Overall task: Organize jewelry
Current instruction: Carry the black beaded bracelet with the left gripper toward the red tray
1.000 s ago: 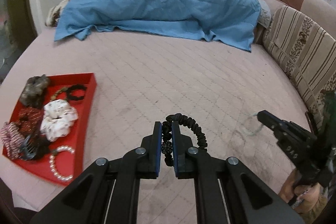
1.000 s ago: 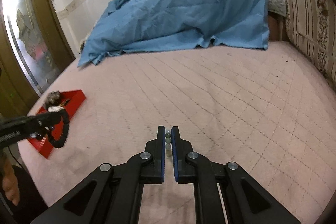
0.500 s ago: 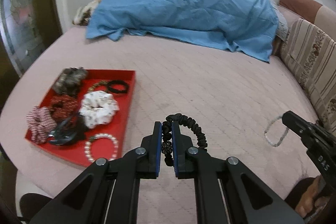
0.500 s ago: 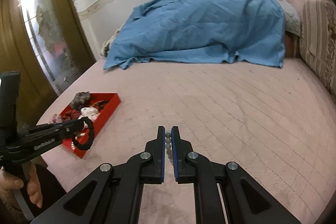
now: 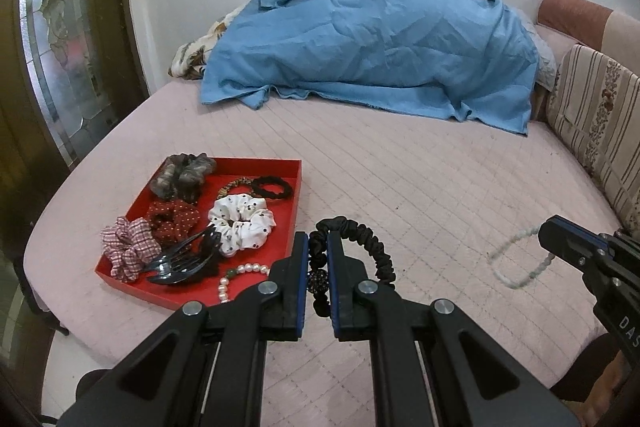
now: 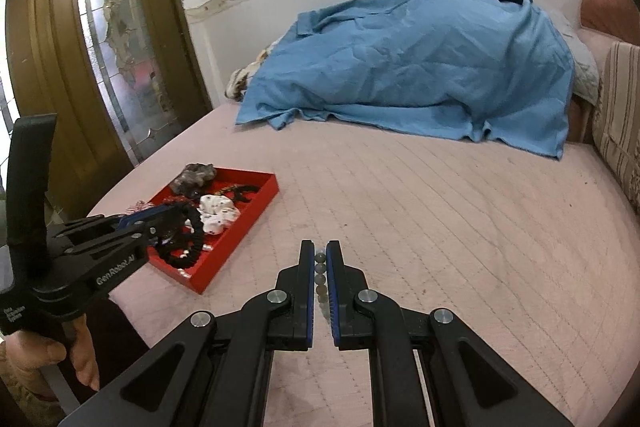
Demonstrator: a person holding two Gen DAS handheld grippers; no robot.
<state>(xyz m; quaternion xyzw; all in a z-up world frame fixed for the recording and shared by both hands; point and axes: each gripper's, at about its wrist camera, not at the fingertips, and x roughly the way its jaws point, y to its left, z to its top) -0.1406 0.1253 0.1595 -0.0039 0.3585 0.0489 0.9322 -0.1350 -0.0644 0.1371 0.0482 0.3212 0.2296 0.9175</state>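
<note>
My left gripper (image 5: 318, 247) is shut on a black ruffled hair tie (image 5: 368, 247) with a dark beaded ball, held above the pink bed just right of the red tray (image 5: 294, 211). In the right wrist view the same left gripper (image 6: 176, 213) hangs over the tray's near end with the black hair tie (image 6: 192, 247) dangling. My right gripper (image 6: 320, 255) is shut on a pale green bead bracelet (image 6: 320, 279). From the left wrist view that bracelet (image 5: 508, 267) hangs as a loop from the right gripper's (image 5: 548, 231) tip. The tray holds several scrunchies, a dark claw clip (image 5: 184, 259) and a pearl bracelet (image 5: 240, 275).
A blue sheet (image 5: 380, 43) covers a heap at the far side of the bed. Striped cushions (image 5: 596, 111) line the right edge. A wooden door with patterned glass (image 6: 116, 47) stands to the left. A person's hand (image 6: 48, 355) grips the left gripper's handle.
Both grippers have risen and swung left with their items still held. The red tray has come closer and more central in both views, and the wall and door now show.
</note>
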